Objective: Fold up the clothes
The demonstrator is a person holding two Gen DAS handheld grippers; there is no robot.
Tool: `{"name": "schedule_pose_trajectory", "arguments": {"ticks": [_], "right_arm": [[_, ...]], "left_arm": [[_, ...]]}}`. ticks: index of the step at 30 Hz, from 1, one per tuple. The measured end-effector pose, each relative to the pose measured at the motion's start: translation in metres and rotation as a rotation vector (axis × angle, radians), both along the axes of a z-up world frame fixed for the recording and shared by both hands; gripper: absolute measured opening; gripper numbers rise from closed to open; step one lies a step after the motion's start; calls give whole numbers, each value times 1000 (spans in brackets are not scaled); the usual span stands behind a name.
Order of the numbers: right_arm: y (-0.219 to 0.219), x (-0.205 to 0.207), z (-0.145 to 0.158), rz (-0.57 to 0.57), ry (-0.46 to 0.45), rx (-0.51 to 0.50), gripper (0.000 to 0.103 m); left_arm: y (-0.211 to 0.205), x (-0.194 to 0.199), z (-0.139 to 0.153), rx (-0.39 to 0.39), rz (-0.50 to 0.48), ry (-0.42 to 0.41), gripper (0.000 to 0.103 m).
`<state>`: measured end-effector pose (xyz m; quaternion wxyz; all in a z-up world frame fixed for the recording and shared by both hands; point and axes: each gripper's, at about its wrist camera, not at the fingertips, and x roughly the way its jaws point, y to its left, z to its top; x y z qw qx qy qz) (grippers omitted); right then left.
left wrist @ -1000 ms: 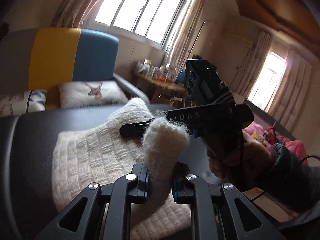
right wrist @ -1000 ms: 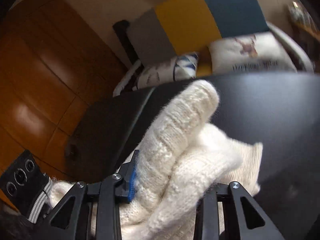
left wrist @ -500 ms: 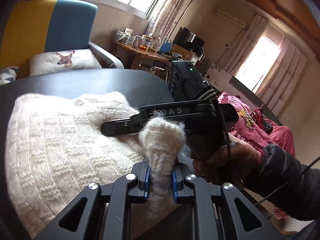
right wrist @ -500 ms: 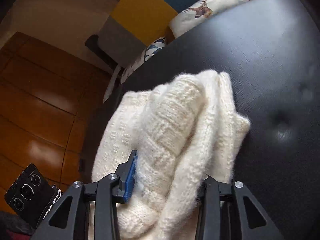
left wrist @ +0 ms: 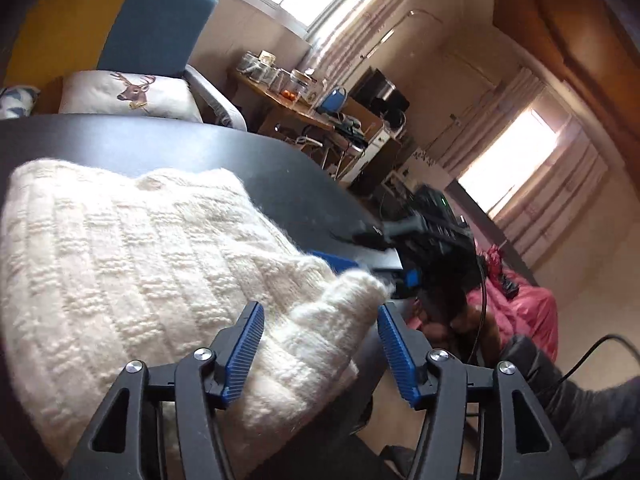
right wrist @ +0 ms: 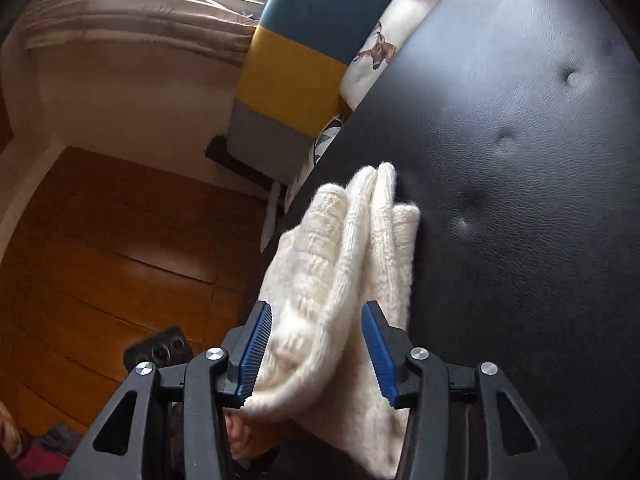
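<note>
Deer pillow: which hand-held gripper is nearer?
Probably left. The left hand-held gripper sits open over the sweater, with the deer pillow just beyond the table's far edge. The right hand-held gripper, also open, sees it farther off.

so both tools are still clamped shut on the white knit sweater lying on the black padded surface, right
Not quite. Both tools are open. In the left wrist view the left tool has its blue pads spread apart around the white knit sweater; the right wrist view shows the right tool the same. The sweater does lie on the black padded surface.
</note>
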<state>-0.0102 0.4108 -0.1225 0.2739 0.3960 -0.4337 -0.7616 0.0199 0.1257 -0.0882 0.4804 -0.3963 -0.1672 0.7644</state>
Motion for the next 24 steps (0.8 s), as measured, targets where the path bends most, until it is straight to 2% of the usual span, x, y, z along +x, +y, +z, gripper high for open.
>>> {"name": "schedule_pose_trajectory", "arguments": {"ticks": [2,4,5,8,10,13,17,18,21,24], "right_arm": [[-14,17,9,51,16,86,49],[-28,35,9,101,18,179,49],[-34,42,7,121,13,222,49],[-41,51,-12,154,-28,264,49],[-56,69,-26,212,-53,265,48],[-93,78,-29,281,-31,237,48],[-129,94,-31,331,-25,211,46],[-134,100,-30,342,-23,211,46],[-124,115,-22,328,-38,230,46],[-100,128,7,271,-1,329,49]], "left_arm": [[-20,-7,3,37,50,-31,64],[-36,-11,-1,28,108,-42,64],[-42,-13,-4,10,135,-50,64],[-48,-15,-14,-56,153,-37,64],[-40,-10,-15,-160,129,32,64],[-31,-5,-21,-327,120,135,64],[-54,-18,-22,-429,131,173,61],[-62,-22,-21,-429,135,165,61],[-88,-22,-8,-320,122,134,60],[-113,-22,-4,-231,155,92,60]]}}
